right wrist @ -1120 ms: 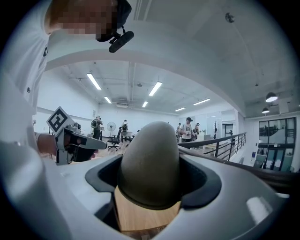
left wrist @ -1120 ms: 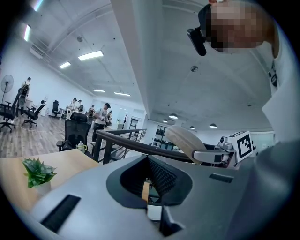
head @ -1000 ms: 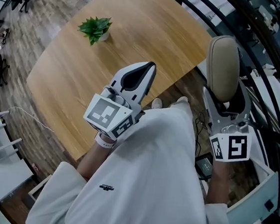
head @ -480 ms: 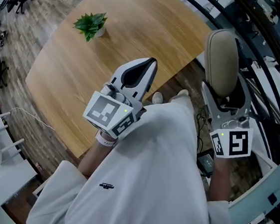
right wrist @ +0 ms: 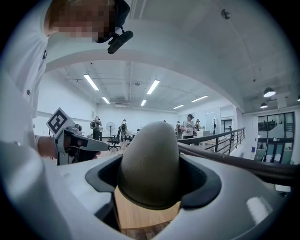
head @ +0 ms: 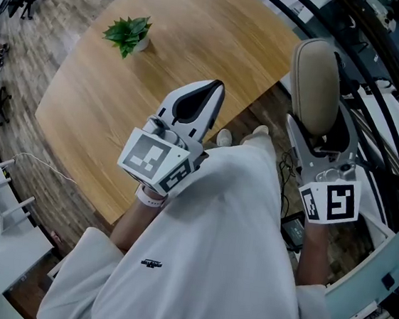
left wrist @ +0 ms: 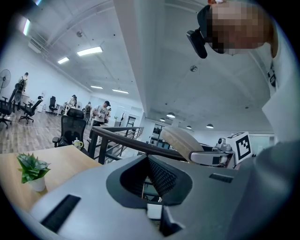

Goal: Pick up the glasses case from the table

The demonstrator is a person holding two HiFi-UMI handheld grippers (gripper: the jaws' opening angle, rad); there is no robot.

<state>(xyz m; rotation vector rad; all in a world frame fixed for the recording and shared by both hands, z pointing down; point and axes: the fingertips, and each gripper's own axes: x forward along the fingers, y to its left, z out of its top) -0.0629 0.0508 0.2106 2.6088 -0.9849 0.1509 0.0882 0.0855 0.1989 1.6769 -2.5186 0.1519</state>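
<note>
Okay, right gripper point(head: 317, 129) is clamped on the glasses case point(head: 316, 86), jaws wide around its lower end, and the rounded beige top sticks out past the tips. The case is off the table point(head: 111, 116); in my head view it hangs beyond the right edge, near the dark railing. Left gripper point(head: 211, 92) has its jaws together with nothing between them, and it's held over the table's near edge. A small potted plant point(head: 130, 34) sits on the far side of the wood top.
</note>
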